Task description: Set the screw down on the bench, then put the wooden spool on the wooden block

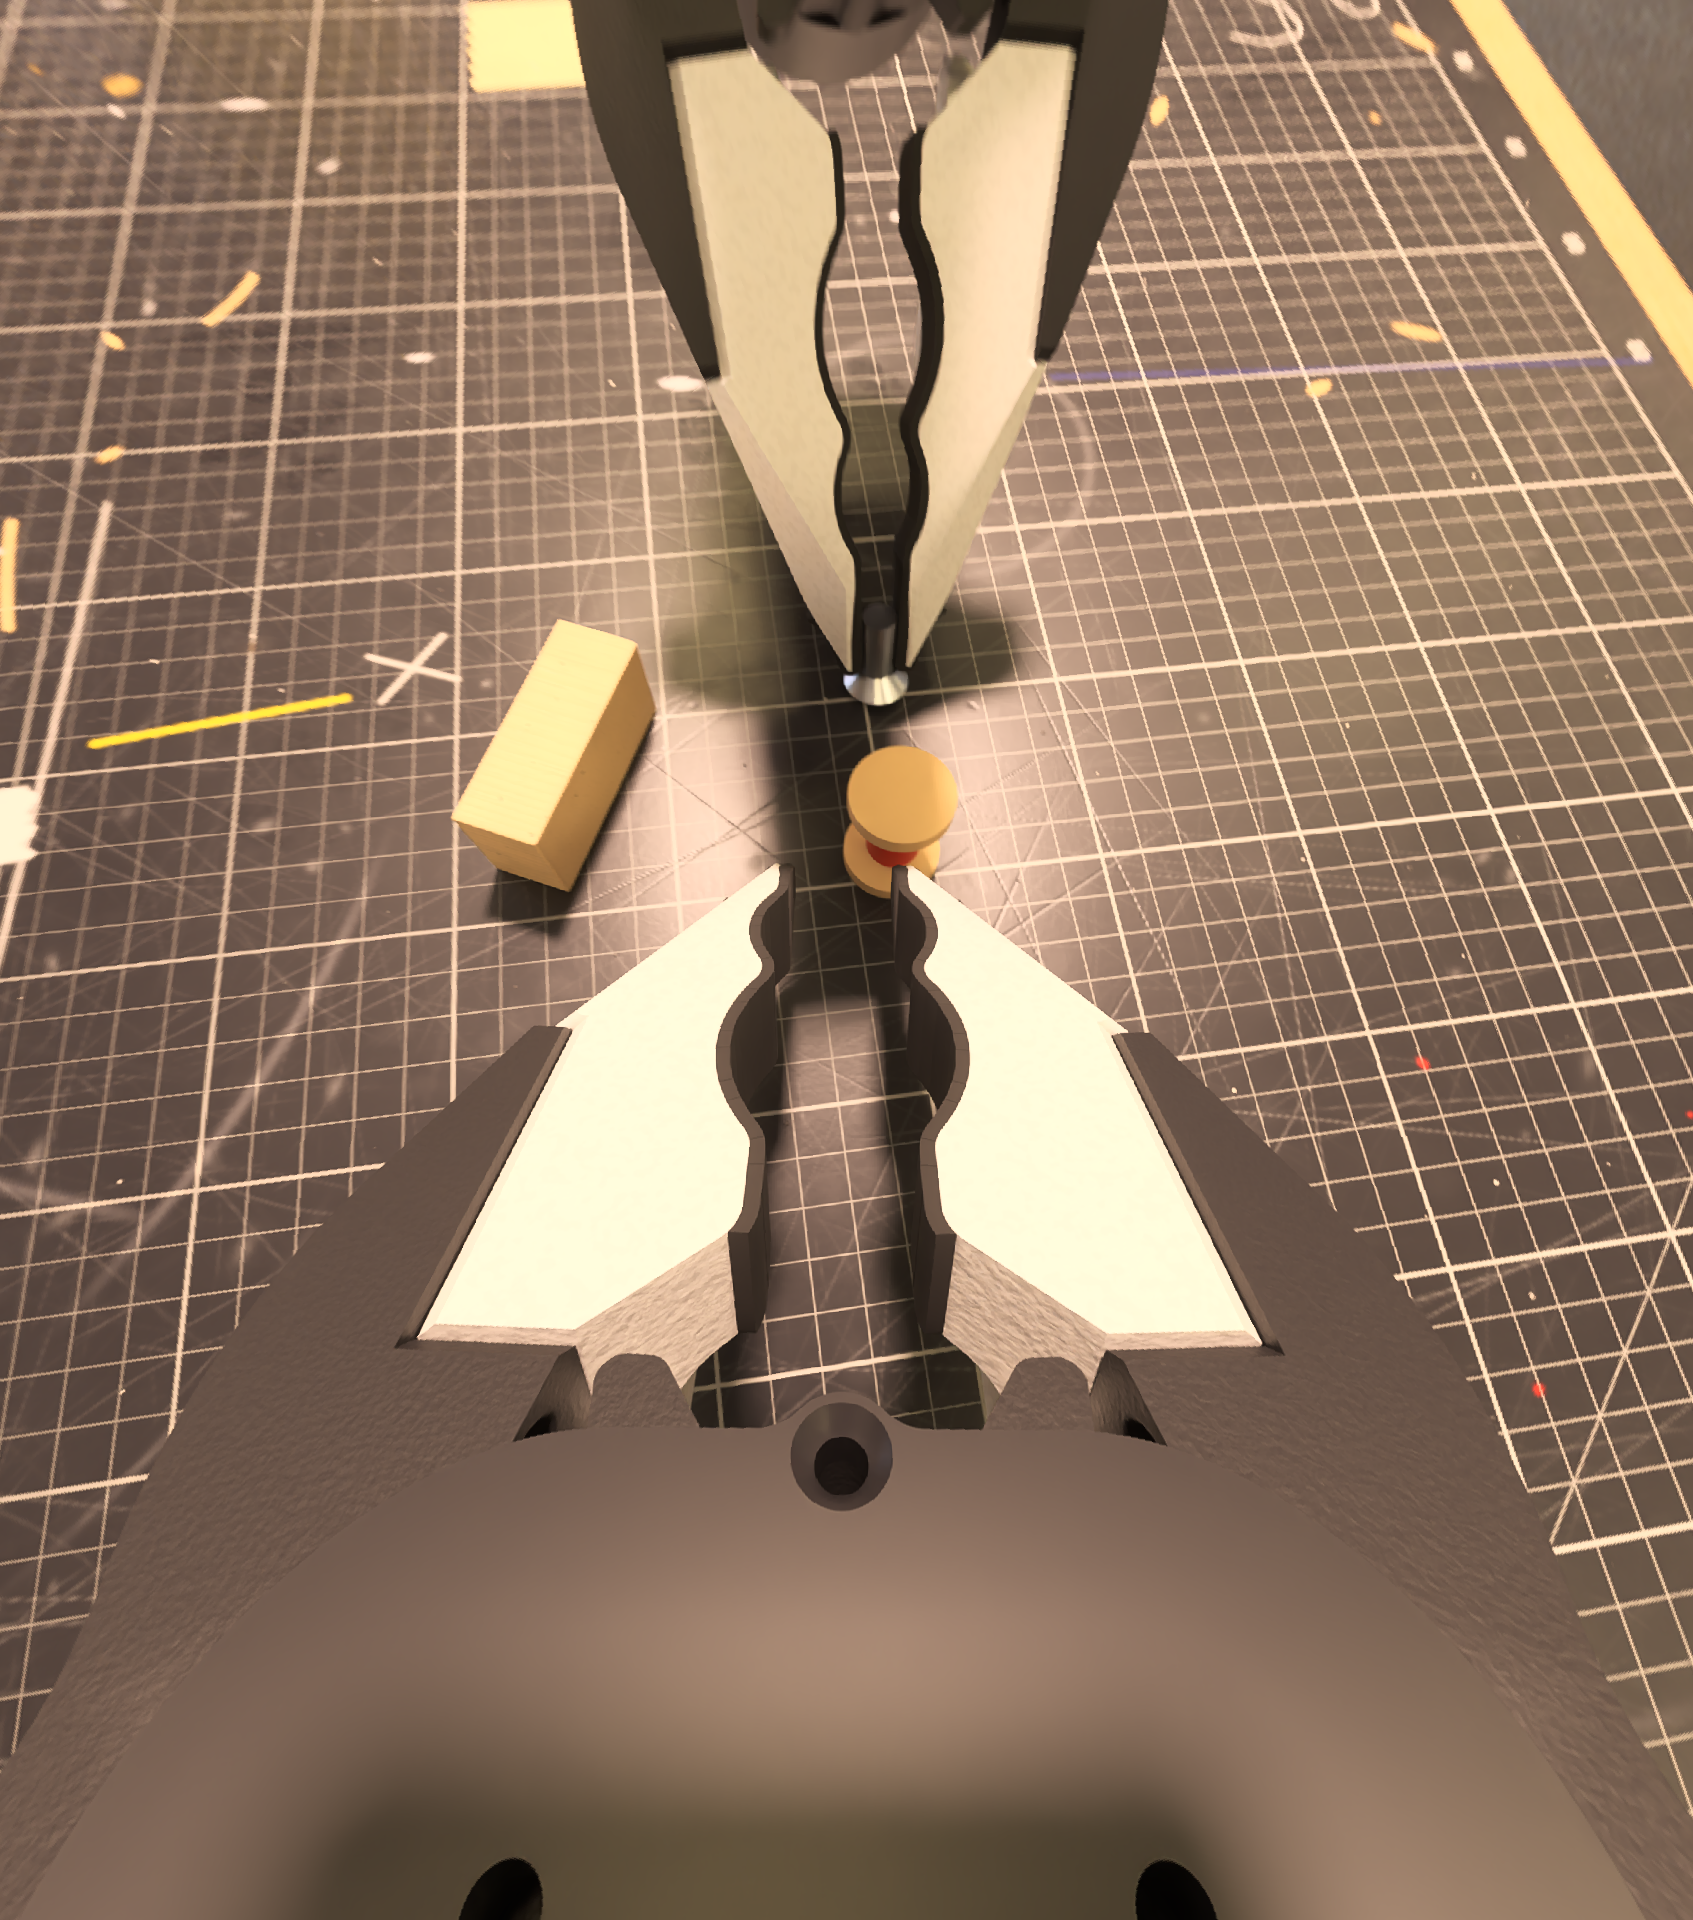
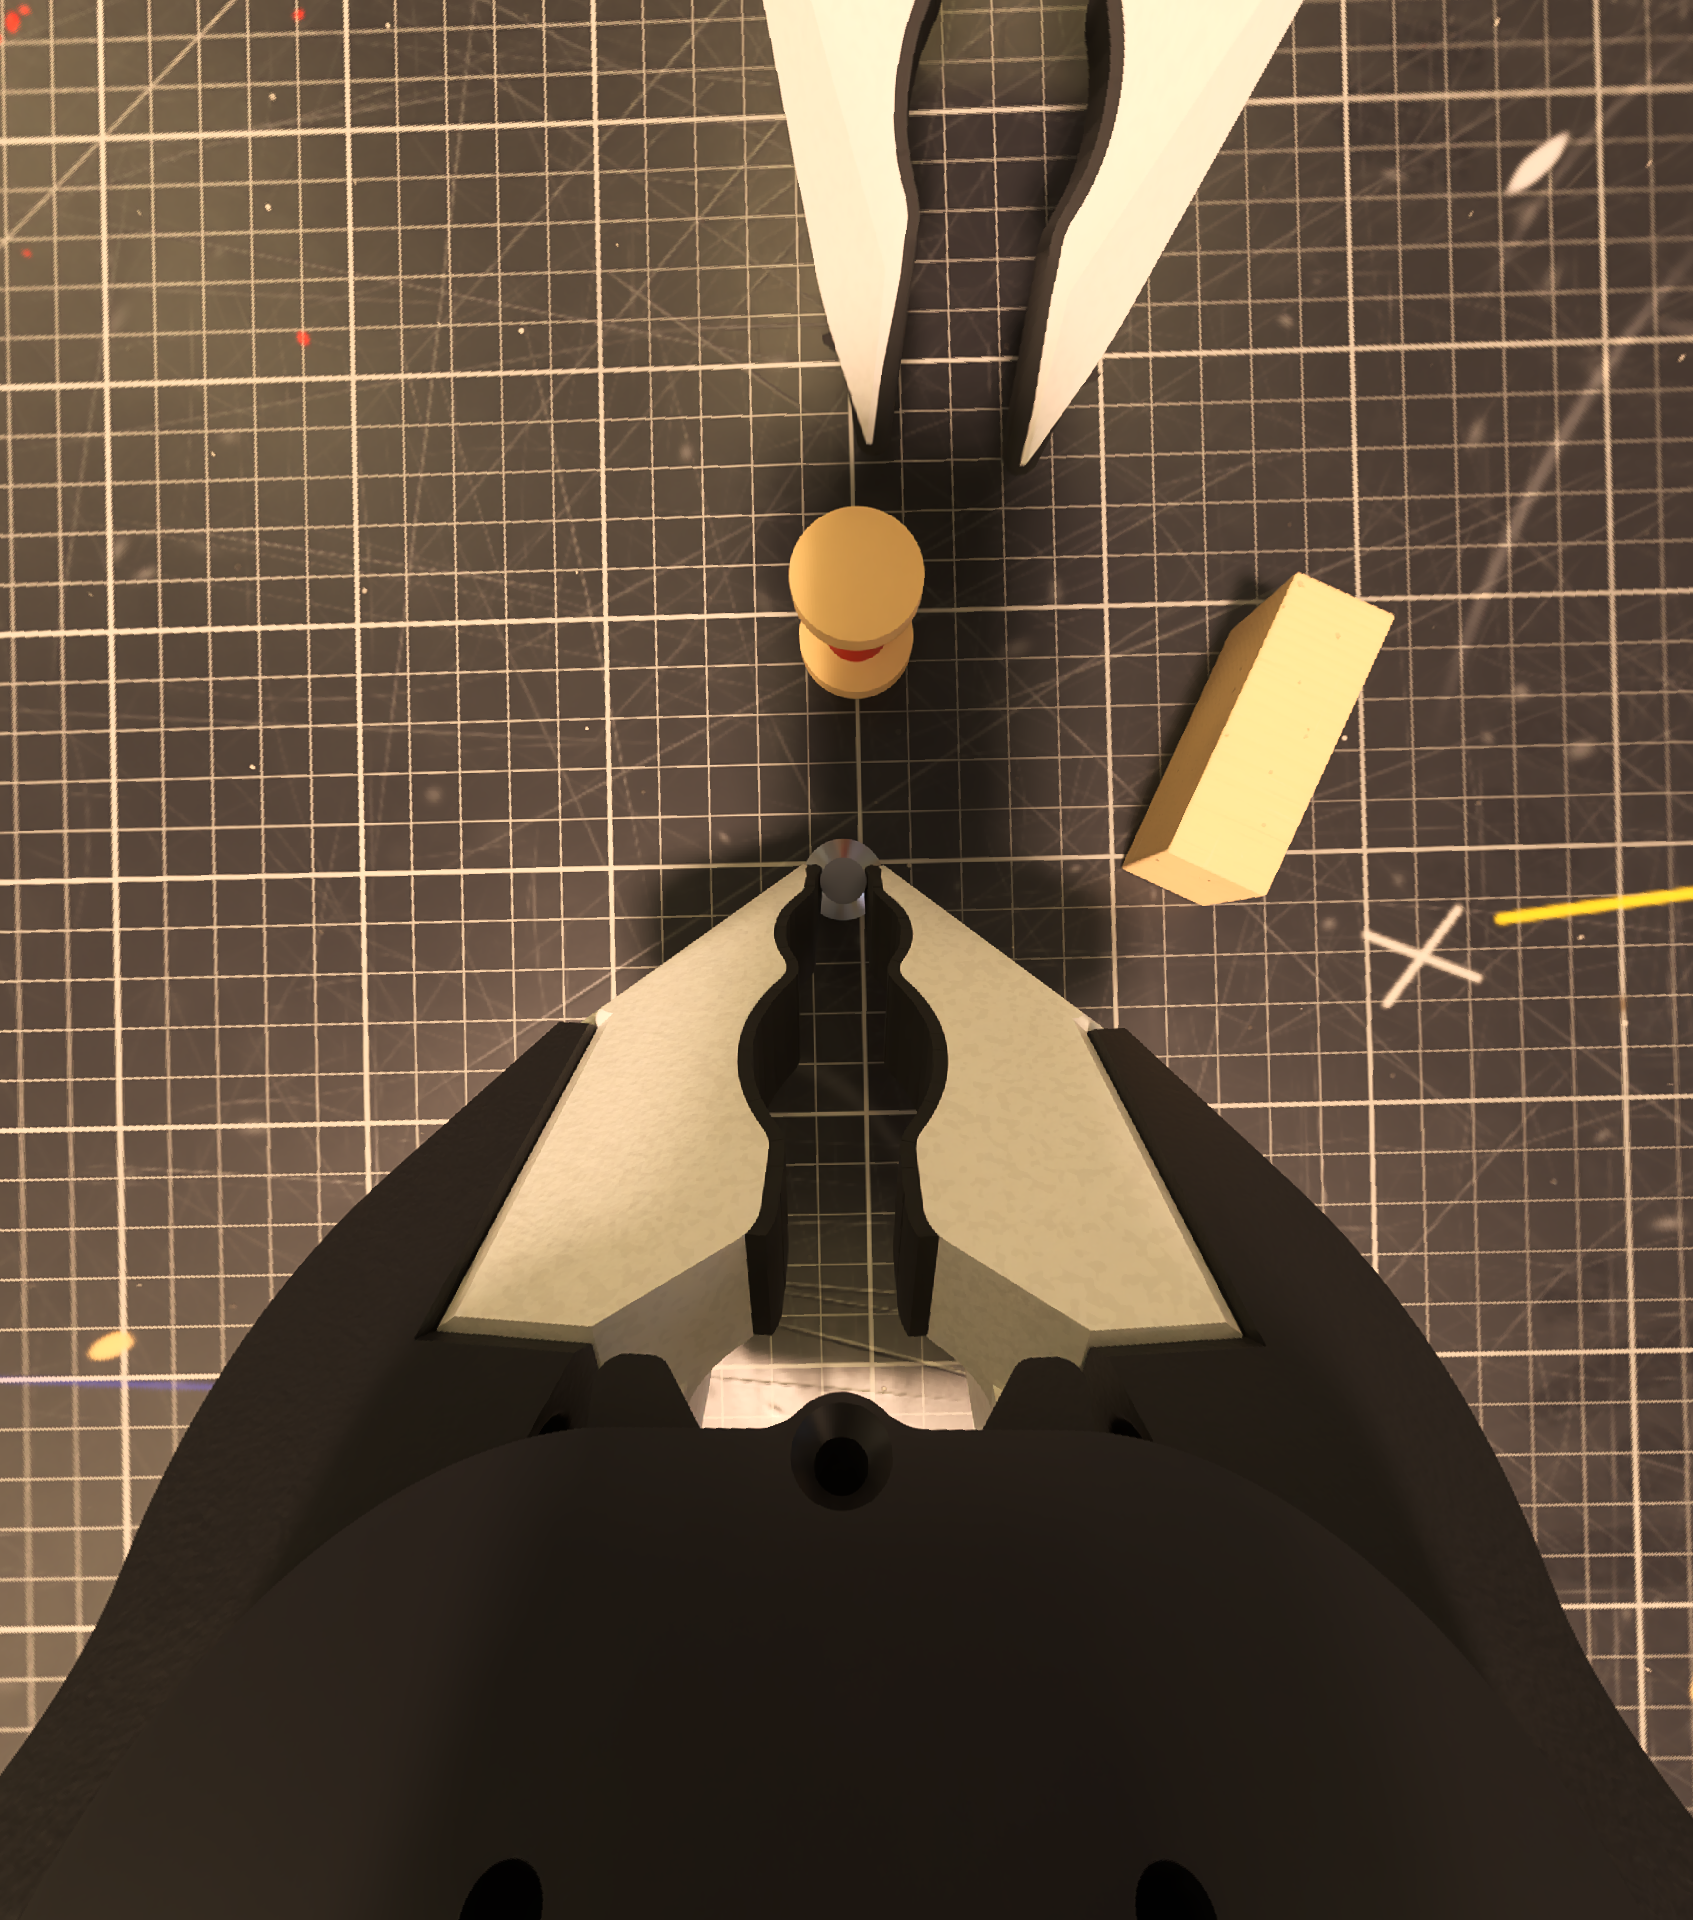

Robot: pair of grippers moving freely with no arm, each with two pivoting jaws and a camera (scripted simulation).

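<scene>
**Screw pinched over the mat, spool waiting between two claws**

In the left wrist view, the left gripper (image 1: 842, 878) fills the lower frame, its jaws parted a narrow way with nothing between them, tips just short of the wooden spool (image 1: 899, 816). The spool stands upright at frame centre on the gridded cutting mat (image 1: 1341, 727), red thread showing at its waist. The wooden block (image 1: 556, 753) lies flat at centre left, apart from the spool. Above, the right gripper (image 1: 878, 649) points down, pinching the screw (image 1: 875, 681), head lowest, close to the mat; contact cannot be judged. In the right wrist view, the screw (image 2: 842, 878) sits between closed tips at centre, the spool (image 2: 855, 597) beyond, the block (image 2: 1257, 743) at right.
</scene>
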